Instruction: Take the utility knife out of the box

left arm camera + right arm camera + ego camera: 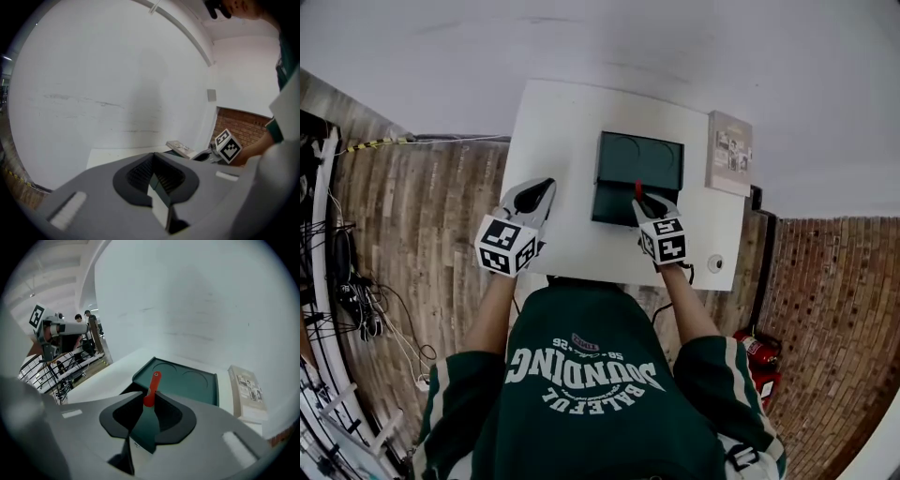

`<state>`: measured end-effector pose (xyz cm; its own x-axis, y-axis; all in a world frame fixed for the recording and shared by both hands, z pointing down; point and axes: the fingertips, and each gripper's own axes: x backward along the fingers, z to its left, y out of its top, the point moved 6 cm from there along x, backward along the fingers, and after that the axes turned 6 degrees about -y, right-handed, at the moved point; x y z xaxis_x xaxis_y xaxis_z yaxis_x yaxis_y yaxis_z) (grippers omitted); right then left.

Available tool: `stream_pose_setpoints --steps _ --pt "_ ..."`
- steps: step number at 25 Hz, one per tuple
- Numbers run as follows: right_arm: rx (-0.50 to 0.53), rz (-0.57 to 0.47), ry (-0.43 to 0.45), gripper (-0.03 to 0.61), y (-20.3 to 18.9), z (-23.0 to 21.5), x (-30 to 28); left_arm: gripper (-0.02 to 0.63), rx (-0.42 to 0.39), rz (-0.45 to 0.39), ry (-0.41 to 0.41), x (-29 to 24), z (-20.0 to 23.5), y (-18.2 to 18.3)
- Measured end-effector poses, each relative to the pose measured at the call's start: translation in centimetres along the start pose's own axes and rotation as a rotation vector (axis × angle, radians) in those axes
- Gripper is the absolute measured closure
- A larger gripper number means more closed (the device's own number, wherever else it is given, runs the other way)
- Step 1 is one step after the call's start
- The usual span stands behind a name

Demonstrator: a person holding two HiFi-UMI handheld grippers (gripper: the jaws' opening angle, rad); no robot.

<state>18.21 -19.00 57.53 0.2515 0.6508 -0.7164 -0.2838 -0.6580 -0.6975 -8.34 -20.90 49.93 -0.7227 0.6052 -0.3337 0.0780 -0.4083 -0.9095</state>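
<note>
An open dark green box (642,155) lies on the white table (567,122), its lid folded back toward the wall. My right gripper (647,201) hangs above the box's near half, shut on the red utility knife (638,190). In the right gripper view the knife's red handle (153,384) sticks out past the pads, over the box (190,383). My left gripper (542,190) hovers near the table's left edge, apart from the box. Its jaws meet with nothing between them, as the left gripper view also shows (153,164).
A flat printed carton (729,152) lies at the table's right side, beside the box. A small round object (715,263) sits near the front right corner. A red fire extinguisher (757,350) and cables (356,300) are on the wooden floor. A white wall stands behind the table.
</note>
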Motion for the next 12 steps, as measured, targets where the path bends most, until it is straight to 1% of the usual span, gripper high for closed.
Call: stream_pose_setpoints --steps 7,12 --pt "-0.011 -0.206 -0.053 0.500 3.8 -0.3 3.5 0.561 -0.034 -0.036 -0.017 -0.8 0.2 2.0" --pt "-0.028 -0.302 -0.057 0.500 6.0 -0.7 5.8 0.561 -0.061 -0.059 -0.023 -1.3 0.2 3.6"
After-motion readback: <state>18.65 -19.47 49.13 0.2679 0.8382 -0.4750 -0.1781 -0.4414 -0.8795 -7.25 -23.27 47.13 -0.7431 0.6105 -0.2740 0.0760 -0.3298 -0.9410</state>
